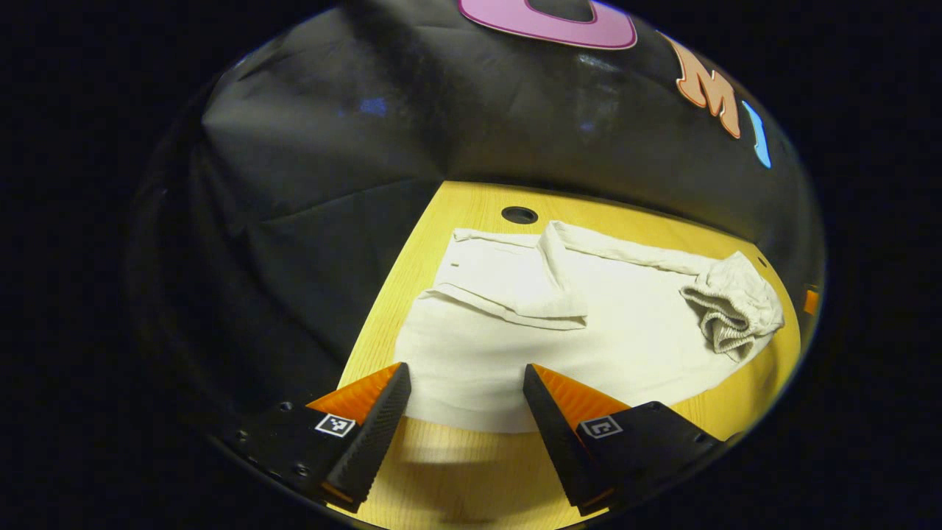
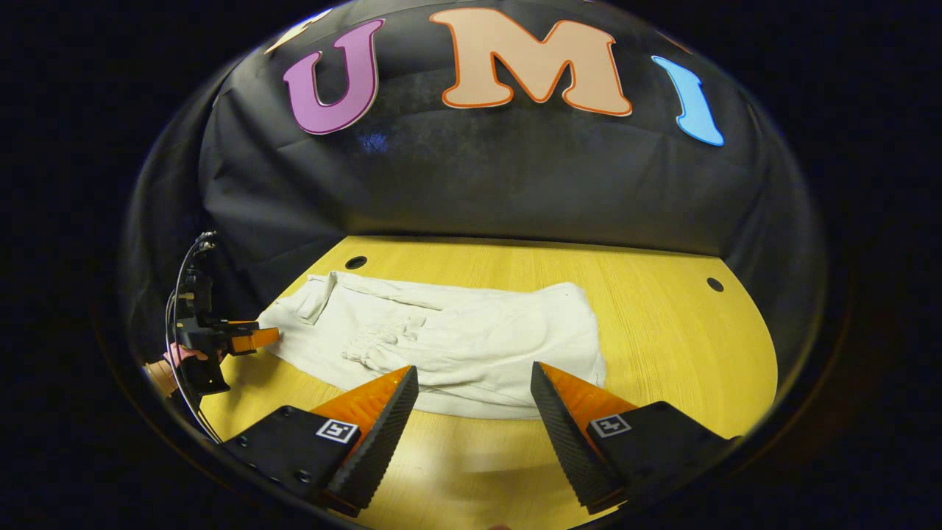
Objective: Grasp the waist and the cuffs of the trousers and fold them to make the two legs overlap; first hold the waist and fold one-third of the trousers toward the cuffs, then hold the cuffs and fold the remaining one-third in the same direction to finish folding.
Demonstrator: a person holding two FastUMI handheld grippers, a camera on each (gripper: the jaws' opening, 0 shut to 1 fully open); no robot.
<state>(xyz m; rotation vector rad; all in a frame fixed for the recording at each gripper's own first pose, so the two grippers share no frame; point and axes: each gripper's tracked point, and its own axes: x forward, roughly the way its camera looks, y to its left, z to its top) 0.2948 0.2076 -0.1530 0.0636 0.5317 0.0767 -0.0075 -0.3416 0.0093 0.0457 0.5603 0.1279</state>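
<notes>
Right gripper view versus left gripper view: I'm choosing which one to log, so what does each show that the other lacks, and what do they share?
The right gripper view alone brings in the left claw seen from outside, held by a hand at the trousers' left end, plus a second table hole on the right. The left gripper view alone gives a close look at the bunched elastic waistband and a folded-over cuff. Both show the pale trousers lying on the yellow table, with the view's own claw open in front.

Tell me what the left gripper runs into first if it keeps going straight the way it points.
Most likely the near edge of the trousers: the left gripper is open, and the pale cloth lies on the table just beyond its fingertips. Depth is hard to judge.
</notes>
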